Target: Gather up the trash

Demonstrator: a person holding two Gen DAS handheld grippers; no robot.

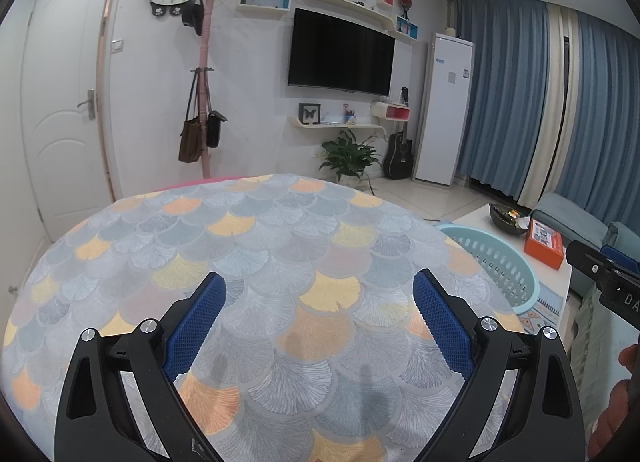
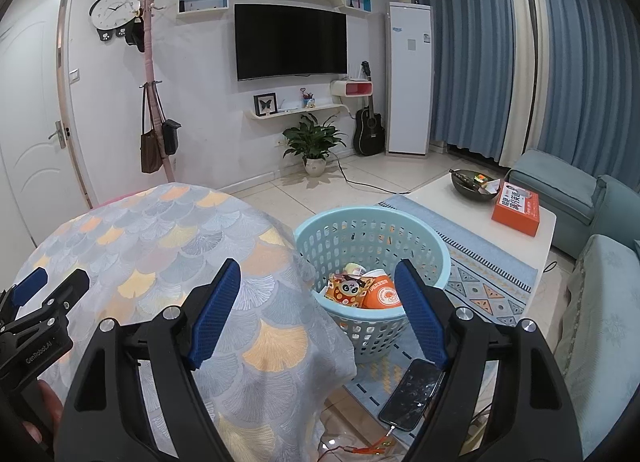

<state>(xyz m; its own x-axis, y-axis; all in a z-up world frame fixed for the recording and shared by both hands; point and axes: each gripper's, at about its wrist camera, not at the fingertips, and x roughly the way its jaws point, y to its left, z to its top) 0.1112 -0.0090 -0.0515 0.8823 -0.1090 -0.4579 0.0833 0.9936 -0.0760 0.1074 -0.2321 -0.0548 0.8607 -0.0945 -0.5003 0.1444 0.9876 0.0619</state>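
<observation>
The chief risk here is judged to be a false finish or a clumsy last reach: the cloth-covered worktop (image 1: 256,262) shows no loose litter on the part in view, so a sweep for more trash may come up with nothing, or catch the patterned tablecloth (image 2: 168,254) and drag it off its edge. The pale blue laundry basket (image 2: 372,246) stands on the floor rug just beside the worktop, and it already holds the trash: an orange snack packet (image 2: 346,290) with a panda face, an orange paper cup (image 2: 382,294) and a pale wrapper behind them. A phone (image 2: 414,394) lies on the floor near the basket with a cable plugged in, close under the right tool; a low pass toward the basket could knock it or snag the lead. On the white coffee table (image 2: 440,198) further off sit a dark bowl (image 2: 474,182) with bits in it and an orange box (image 2: 518,210), which might be mistaken for rubbish. The left hand-held gripper (image 1: 320,290) hangs over the cloth with its blue pads (image 1: 196,326) spread wide, holding nothing and touching nothing. The right hand-held gripper (image 2: 318,278) is likewise spread wide and bare, poised above the worktop's edge and the basket rim, with no contact visible
</observation>
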